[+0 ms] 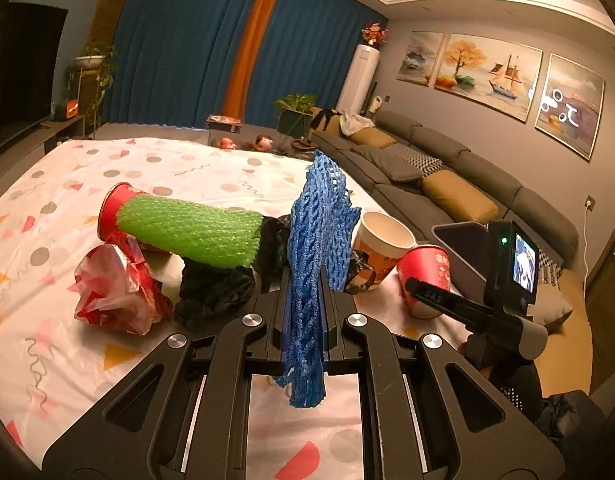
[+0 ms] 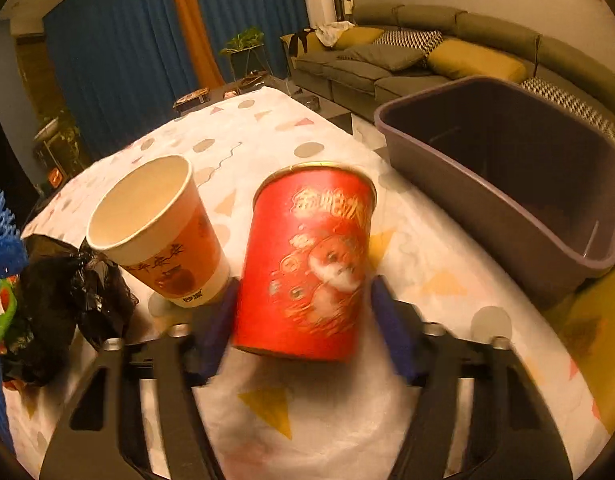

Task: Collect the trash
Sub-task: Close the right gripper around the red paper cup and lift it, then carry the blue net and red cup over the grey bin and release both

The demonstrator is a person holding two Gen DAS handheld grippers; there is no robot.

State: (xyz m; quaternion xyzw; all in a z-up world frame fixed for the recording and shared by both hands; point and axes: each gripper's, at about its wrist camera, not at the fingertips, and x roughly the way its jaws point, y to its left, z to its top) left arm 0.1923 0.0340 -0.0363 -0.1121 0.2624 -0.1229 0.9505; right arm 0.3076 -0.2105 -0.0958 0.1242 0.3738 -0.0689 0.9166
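My left gripper (image 1: 305,312) is shut on a blue foam net (image 1: 319,240) and holds it upright above the table. Behind it lie a green foam net (image 1: 191,232), a red cup on its side (image 1: 115,204), a crumpled red-white plastic bag (image 1: 115,284) and a black plastic bag (image 1: 215,288). My right gripper (image 2: 303,308) has its blue pads on both sides of a red paper cup (image 2: 307,260); the image is blurred and a small gap shows at the right pad. An orange-white paper cup (image 2: 159,232) stands left of it. The grey bin (image 2: 507,184) stands at the right.
The table carries a white patterned cloth (image 1: 167,168). A grey sofa with yellow cushions (image 1: 447,184) runs along the right wall. The black bag also shows in the right wrist view (image 2: 55,296). The right gripper's body and screen (image 1: 507,272) show in the left wrist view.
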